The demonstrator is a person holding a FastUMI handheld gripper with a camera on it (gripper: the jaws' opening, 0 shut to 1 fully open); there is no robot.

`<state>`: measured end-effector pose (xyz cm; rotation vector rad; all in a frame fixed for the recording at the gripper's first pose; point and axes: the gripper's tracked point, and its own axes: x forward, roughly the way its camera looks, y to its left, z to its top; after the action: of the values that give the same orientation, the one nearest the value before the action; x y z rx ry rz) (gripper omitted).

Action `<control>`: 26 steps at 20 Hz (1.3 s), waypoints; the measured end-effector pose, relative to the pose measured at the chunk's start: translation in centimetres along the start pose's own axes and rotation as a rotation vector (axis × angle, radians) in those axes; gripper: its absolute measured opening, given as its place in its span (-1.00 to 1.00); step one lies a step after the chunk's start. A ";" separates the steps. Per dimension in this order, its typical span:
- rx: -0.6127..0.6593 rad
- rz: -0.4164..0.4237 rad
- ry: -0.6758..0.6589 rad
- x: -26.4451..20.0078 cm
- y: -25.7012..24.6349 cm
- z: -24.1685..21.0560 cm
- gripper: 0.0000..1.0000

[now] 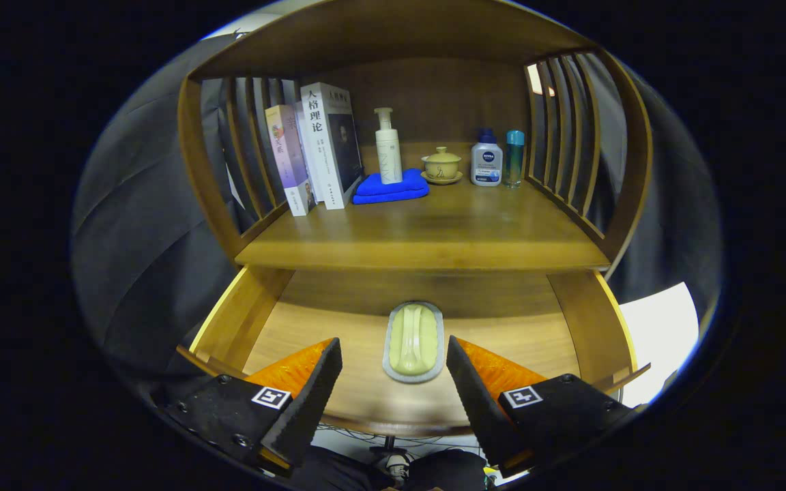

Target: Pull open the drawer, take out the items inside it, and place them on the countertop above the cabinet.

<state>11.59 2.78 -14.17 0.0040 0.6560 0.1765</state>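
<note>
Currently: drawer point(574, 320) pulled open, lower half of frame, under the wooden desk point(427, 239) surface. Soap dish point(414, 341) lying flat on drawer floor, centre of frame, pale green bar on a grey tray, long axis pointing away from camera. Claw point(393, 382) spread wide, gripping nothing; fingers at bottom of frame, one either side of the soap dish's near end, not touching it as far as visible.

On desk, upper middle of frame, back row, left to right: two books point(314, 153) standing upright and leaning against the left slatted side; folded blue cloth point(391, 187) with a white pump bottle point(387, 150) standing on it; small lidded tea cup point(441, 164) on a saucer; white bottle with dark blue cap point(486, 160); slim teal bottle point(514, 158) just beside it, near the right slatted side. Front part of desk bare. Dark wall cloth on both flanks of cabinet. Cables and something dark below drawer front, too blurred to identify.
</note>
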 end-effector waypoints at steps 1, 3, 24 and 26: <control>-0.002 0.002 0.024 0.7 0.0 0.2 0.94; -0.016 0.016 0.076 2.5 0.3 0.3 0.95; 0.017 0.016 0.336 10.2 -1.8 -4.2 -0.50; 0.014 0.027 0.321 9.2 -2.1 -4.3 -0.67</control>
<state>16.43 2.04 -23.31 -0.0020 0.9773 0.2003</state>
